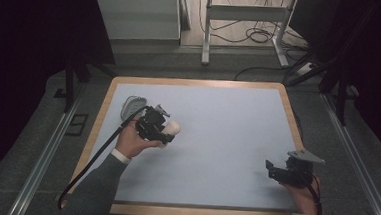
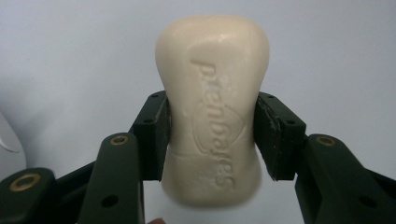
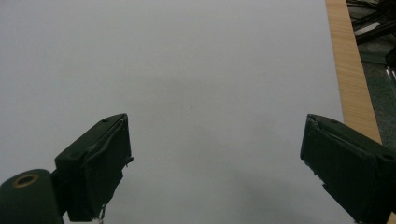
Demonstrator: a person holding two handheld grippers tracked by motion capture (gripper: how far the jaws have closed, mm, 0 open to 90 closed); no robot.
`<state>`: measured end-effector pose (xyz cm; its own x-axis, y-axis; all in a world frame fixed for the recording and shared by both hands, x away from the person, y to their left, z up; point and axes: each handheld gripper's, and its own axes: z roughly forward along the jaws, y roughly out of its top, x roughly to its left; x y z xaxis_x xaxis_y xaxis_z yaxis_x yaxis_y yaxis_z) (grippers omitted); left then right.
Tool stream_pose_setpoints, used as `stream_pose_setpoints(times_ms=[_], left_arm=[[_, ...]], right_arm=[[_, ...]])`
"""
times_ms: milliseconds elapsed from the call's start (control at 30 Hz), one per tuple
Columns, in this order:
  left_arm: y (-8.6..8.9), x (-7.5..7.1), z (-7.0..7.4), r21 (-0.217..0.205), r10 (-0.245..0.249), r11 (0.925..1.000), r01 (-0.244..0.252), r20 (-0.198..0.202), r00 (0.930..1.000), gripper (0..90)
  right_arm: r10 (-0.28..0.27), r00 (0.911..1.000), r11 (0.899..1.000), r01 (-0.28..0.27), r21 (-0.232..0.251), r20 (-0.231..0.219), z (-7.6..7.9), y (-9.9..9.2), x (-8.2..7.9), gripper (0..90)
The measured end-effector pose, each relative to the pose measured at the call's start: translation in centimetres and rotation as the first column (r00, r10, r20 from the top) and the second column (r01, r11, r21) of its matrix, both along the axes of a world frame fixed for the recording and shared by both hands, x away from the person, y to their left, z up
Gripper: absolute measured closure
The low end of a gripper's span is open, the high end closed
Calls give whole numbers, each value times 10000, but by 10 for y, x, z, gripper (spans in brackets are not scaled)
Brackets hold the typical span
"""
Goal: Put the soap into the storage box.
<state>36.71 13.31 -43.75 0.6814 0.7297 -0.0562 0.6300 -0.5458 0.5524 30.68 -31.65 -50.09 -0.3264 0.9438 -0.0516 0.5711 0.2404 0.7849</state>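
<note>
A cream bar of soap point(image 2: 212, 107) with raised lettering is clamped between the two black jaws of my left gripper point(image 2: 212, 135), both pads pressing its narrow waist. From the high view the soap point(image 1: 173, 127) pokes out of the left gripper point(image 1: 163, 132) just above the table at the left. Behind that gripper lies a grey-white soap dish point(image 1: 131, 105). My right gripper point(image 3: 215, 154) stands open with nothing between its jaws, over bare table. It is held near the table's front right corner point(image 1: 274, 171), jaws pointing left.
The pale blue table top point(image 1: 226, 140) has a wooden rim point(image 1: 292, 118). Past the far edge stand a white cabinet point(image 1: 139, 16), metal table legs point(image 1: 207, 33) and loose cables point(image 1: 255, 36) on the floor. Dark surroundings flank both sides.
</note>
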Motion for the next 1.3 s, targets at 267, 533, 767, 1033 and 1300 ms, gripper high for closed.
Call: stream_pose_setpoints(times_ms=[267,533,767,1033,1300], left_arm=[[-1,5,-4,71,17,10000,-16,-112,9999,498],[7,9,0,18,169,9999,-169,-12,9999,498],[15,14,3,-40,328,9995,-328,26,9995,498],[29,22,7,47,530,9986,-530,31,9986,498],[49,29,13,37,1059,9944,-1059,81,9943,498]], right_arm=[[-2,10000,10000,2,-21,-21,-1,0,0,86],[-5,10000,10000,5,-7,8,0,-1,0,86],[-9,10000,10000,9,-19,30,0,0,0,86],[-15,10000,10000,15,-15,15,0,-1,0,86],[-34,10000,10000,34,-15,19,0,-1,0,86]])
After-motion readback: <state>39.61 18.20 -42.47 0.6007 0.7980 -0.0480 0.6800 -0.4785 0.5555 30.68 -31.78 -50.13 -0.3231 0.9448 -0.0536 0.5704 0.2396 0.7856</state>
